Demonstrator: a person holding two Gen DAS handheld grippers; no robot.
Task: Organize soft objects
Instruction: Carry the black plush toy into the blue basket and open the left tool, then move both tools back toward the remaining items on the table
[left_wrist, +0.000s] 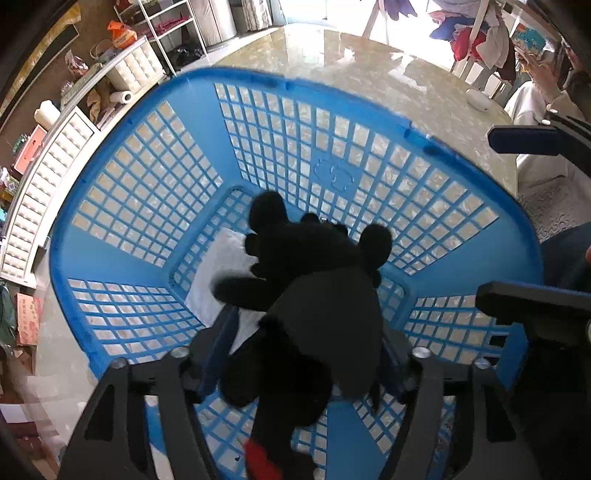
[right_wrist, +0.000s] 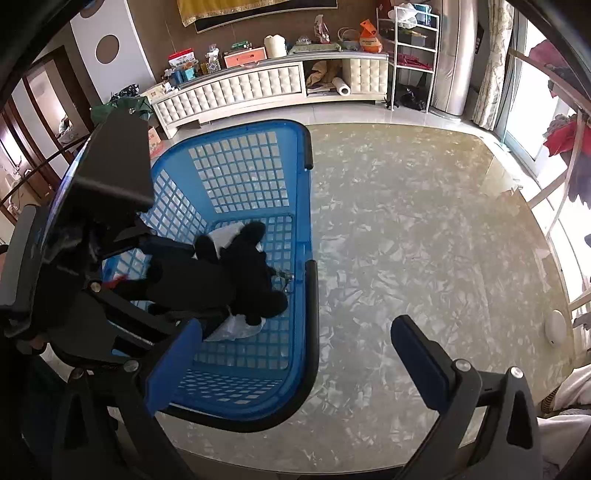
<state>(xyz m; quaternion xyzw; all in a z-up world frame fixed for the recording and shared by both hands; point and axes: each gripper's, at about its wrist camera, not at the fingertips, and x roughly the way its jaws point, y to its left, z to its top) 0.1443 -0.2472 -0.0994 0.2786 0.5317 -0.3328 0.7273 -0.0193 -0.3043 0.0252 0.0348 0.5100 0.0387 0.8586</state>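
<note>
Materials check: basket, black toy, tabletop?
Basket: looks like moulded blue plastic, smooth, with a rigid open grid in walls and floor.
Black toy: plush fabric, matte, with fuzzy edges.
Tabletop: glossy marble-look slab with window reflections; stone or glass, can't tell.

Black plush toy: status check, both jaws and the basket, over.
Left gripper shut on black plush toy, held over blue basket. Right gripper open, holding nothing. White cloth already on basket floor; nothing blocking.

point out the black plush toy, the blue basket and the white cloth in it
black plush toy (right_wrist: 221, 277), right wrist view, on its body
blue basket (left_wrist: 192, 96), left wrist view, on the far rim
white cloth (left_wrist: 225, 258), left wrist view, on the part left of the toy
</note>
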